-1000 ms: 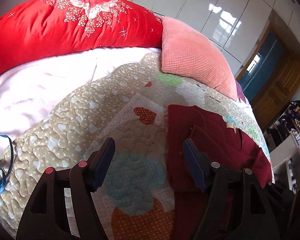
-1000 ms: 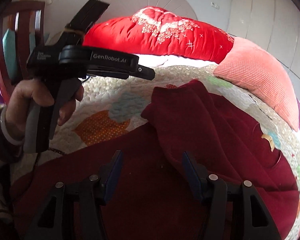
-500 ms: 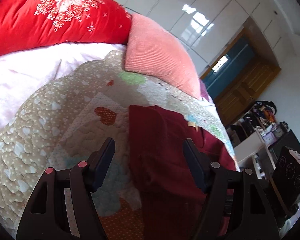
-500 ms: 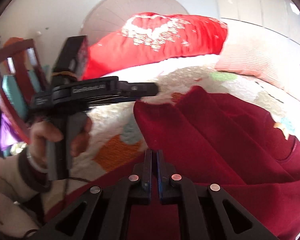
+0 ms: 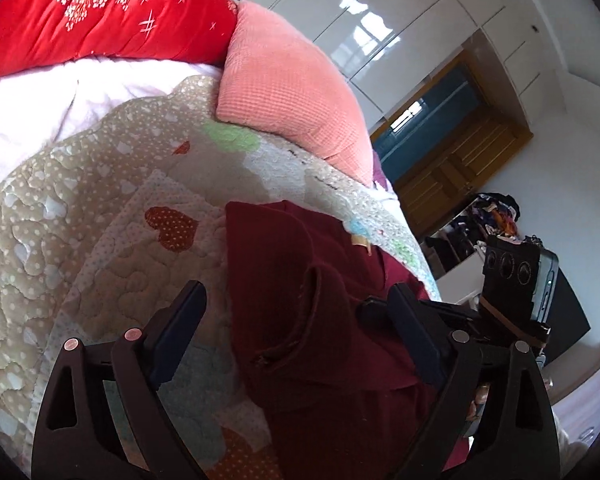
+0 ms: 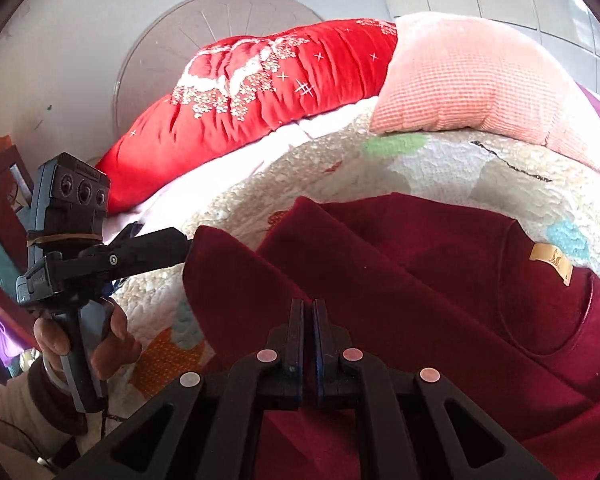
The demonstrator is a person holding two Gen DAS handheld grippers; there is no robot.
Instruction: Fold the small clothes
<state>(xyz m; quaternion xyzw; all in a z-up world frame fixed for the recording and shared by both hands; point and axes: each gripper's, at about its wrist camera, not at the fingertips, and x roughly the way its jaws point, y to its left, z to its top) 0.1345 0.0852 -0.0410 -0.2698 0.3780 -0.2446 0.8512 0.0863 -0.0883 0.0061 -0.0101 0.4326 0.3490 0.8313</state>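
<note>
Item: dark maroon knit garment [image 6: 440,280], lying on a beige patchwork quilt with heart patches [image 5: 80,208] spread over the bed; a fold of it is raised in a ridge at centre of the right wrist view. Tan neck label [image 6: 550,262] at 3 o'clock.

Right gripper [image 6: 305,320]: jaws pressed together, apparently pinching a layer of the maroon cloth, though the pinch point itself is hard to make out.

Left gripper [image 5: 296,320]: jaws wide apart, straddling the garment's left edge and a cuffed sleeve end [image 5: 324,312]; nothing gripped. In the right wrist view it sits at 9 o'clock, held in the left hand [image 6: 84,332].

Surroundings: red embroidered satin bolster [image 6: 252,84] at 12 o'clock; salmon-pink waffle-textured cushion [image 6: 468,80] at 1 o'clock; pale pink sheet [image 5: 32,112] beneath the quilt; wooden door [image 5: 456,156] at 3 o'clock in the left wrist view.
</note>
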